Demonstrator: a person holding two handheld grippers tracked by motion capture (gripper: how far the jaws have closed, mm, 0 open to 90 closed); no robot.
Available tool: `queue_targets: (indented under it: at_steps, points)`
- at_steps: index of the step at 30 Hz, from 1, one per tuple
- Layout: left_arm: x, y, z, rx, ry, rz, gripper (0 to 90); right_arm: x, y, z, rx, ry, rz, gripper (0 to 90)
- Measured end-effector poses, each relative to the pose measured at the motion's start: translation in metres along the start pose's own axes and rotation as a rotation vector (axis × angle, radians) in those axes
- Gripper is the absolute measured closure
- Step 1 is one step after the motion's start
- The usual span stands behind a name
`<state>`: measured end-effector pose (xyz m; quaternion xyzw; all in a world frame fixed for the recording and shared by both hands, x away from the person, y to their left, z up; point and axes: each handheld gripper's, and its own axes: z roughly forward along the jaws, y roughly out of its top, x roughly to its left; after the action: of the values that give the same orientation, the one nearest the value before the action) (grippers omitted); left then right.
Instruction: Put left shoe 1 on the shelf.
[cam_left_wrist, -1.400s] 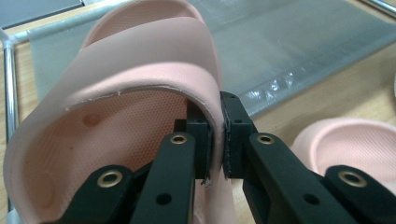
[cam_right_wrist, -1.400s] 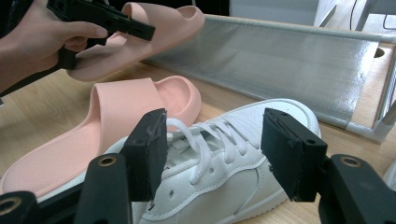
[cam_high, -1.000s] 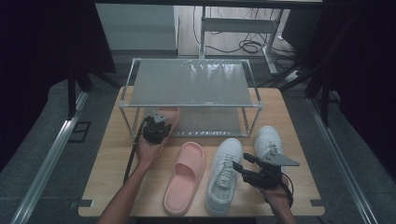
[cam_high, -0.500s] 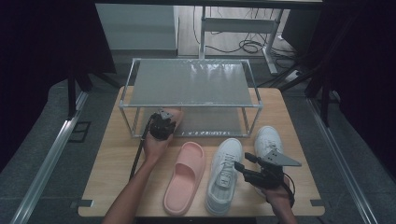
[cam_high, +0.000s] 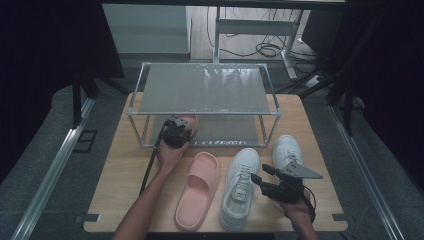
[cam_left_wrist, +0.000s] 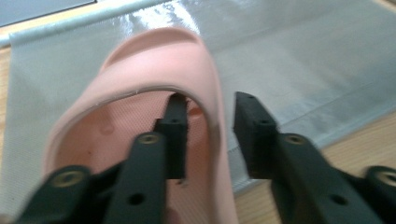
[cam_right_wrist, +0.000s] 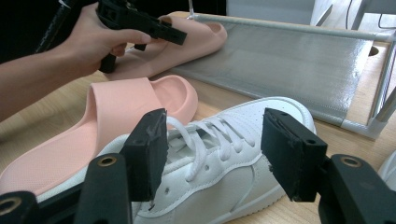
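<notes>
L gripper (cam_left_wrist: 205, 126) jaws just opening, astride pink slipper (cam_left_wrist: 140, 93) rim on rack's lower shelf (cam_left_wrist: 299, 60); R gripper (cam_right_wrist: 210, 154) jaws wide, over white sneaker (cam_right_wrist: 224, 158)

The wooden table (cam_high: 115, 185) carries a metal rack (cam_high: 202, 89); a pink slipper (cam_left_wrist: 140, 116) on its lower shelf straddles the left gripper's (cam_left_wrist: 208, 128) jaw; another pink slipper (cam_high: 199, 190) and two white sneakers (cam_high: 241, 187) lie between the grippers; the right gripper (cam_right_wrist: 212, 154) hovers above one sneaker.

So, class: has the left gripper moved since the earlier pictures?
Yes. The left gripper has carried its pink slipper rightwards and inwards under the rack, and its jaws have just been opening.
</notes>
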<state>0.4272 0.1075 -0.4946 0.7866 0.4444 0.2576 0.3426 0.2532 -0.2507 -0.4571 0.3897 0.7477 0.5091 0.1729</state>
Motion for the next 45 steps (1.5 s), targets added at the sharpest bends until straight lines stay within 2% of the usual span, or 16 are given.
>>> queue_targets:
  at_steps: [2,3,4,6,8,12,16,19,24,37,45]
  points:
    - [0.001,0.001,-0.006,0.001,-0.026,0.025,58.3,0.0,0.0,0.0,-0.002,0.0,-0.002,41.7]
    - [-0.003,0.0,-0.01,0.007,-0.01,-0.01,56.7,0.0,0.0,0.0,-0.001,-0.001,-0.002,41.7]
    - [-0.001,0.0,-0.013,0.019,-0.022,0.005,55.0,0.0,0.0,0.0,-0.002,-0.001,-0.002,41.7]
    - [-0.01,-0.006,-0.021,0.018,-0.029,-0.096,54.0,0.001,0.0,0.0,-0.002,0.0,-0.003,41.7]
    - [-0.009,-0.01,-0.03,0.029,-0.05,-0.09,53.9,0.001,0.0,0.0,-0.002,0.0,-0.005,41.7]
    - [-0.007,-0.02,-0.051,0.006,-0.061,-0.078,59.6,0.003,0.0,0.001,0.001,0.002,-0.006,41.7]
    - [-0.006,-0.03,-0.067,-0.009,-0.086,-0.067,70.6,0.005,0.0,0.002,0.003,0.007,-0.013,41.7]
    - [-0.006,-0.038,-0.077,0.001,-0.107,-0.05,79.0,0.005,0.001,0.002,0.003,0.007,-0.013,41.7]
    - [-0.008,-0.052,-0.091,0.009,-0.113,-0.033,89.2,0.004,0.0,0.002,0.005,0.003,-0.01,41.7]
    - [-0.004,-0.082,-0.114,0.016,-0.156,-0.055,90.0,0.006,0.0,0.004,0.008,0.005,-0.018,42.2]
    - [-0.002,-0.103,-0.119,0.05,-0.158,-0.055,90.0,0.007,0.0,0.004,0.008,0.006,-0.014,42.0]
